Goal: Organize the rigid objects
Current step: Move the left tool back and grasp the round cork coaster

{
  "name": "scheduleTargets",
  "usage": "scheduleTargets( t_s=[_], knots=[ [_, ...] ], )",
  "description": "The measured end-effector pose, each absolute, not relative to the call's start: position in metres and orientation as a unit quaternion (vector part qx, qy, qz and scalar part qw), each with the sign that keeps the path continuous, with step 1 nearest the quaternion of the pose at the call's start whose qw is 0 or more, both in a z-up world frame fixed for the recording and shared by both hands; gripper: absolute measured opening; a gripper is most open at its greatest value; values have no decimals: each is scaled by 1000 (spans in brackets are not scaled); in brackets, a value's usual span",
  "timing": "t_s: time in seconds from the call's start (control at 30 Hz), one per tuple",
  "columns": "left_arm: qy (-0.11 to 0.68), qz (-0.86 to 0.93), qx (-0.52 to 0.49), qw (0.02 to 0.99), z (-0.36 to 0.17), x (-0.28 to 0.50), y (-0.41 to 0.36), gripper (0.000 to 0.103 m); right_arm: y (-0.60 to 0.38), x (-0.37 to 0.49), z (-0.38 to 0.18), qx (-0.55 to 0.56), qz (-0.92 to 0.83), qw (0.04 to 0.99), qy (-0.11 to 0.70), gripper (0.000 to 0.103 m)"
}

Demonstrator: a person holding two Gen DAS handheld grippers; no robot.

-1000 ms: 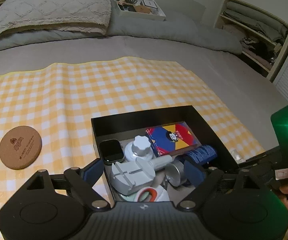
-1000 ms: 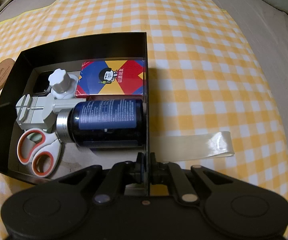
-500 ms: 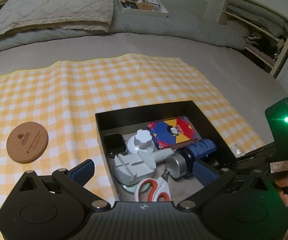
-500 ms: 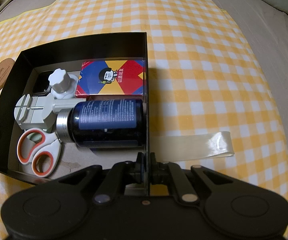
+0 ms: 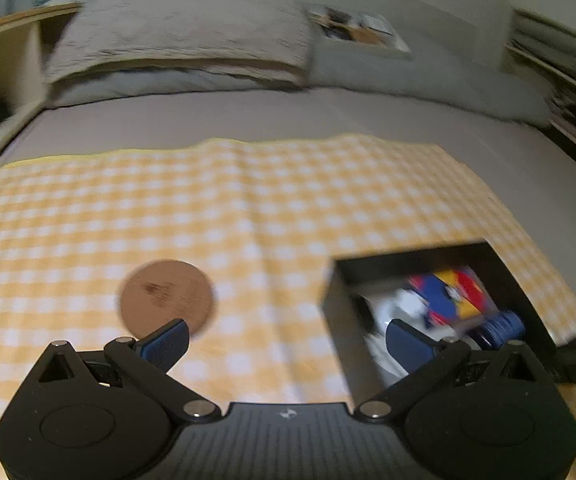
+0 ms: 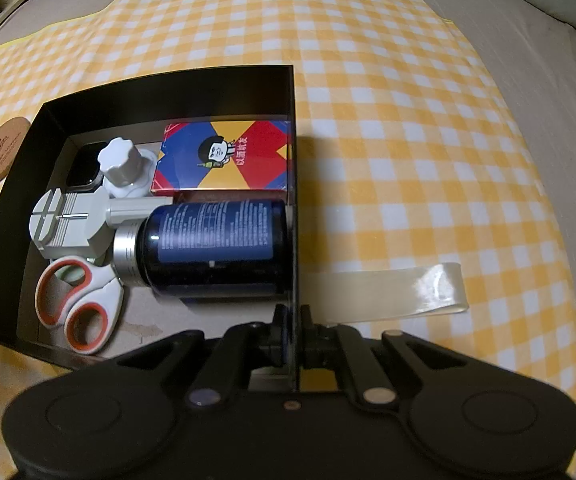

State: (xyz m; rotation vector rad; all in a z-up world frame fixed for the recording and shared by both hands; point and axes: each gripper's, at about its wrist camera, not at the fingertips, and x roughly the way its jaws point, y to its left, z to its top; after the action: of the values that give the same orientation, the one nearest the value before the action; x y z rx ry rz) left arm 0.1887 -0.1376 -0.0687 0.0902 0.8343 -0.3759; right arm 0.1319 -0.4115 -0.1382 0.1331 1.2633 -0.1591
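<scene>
The left tongs (image 5: 286, 338) stand spread wide with nothing between the blue pads, over the yellow checked cloth (image 5: 248, 208) between the cork coaster (image 5: 166, 300) and the black box (image 6: 168, 92). Their jaws have just been opening to this full spread. The left-wrist view is blurred. The right tongs (image 6: 294, 320) are clenched on the box's right-hand wall, near its front corner, one finger inside and one outside.

Inside the box, against the gripped wall, a dark blue bottle (image 6: 216, 244) lies on its side with its silver cap pointing away from that wall. Behind it, toward the box's far wall, lies a colourful card pack (image 6: 224, 156). A white knobbed tool (image 6: 122, 166) stands beside the pack, with a dark smartwatch (image 6: 84, 166) next to it. A grey watch-link tool (image 6: 70, 222) lies by the bottle's cap, and orange-handled scissors (image 6: 78, 304) lie near the box's front wall.

Outside the box, a clear tape strip (image 6: 388, 292) lies on the cloth, reaching out from the gripped wall. The coaster lies on the cloth just beyond the box's opposite wall.
</scene>
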Motion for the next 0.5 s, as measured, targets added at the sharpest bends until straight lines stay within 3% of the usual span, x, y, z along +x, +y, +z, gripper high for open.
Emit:
scheduleTargets(
  t_s=[0.5],
  knots=[
    [428, -84, 75, 897, -98, 242, -94, 103, -411, 131, -138, 62, -74, 802, 589, 5]
  ],
)
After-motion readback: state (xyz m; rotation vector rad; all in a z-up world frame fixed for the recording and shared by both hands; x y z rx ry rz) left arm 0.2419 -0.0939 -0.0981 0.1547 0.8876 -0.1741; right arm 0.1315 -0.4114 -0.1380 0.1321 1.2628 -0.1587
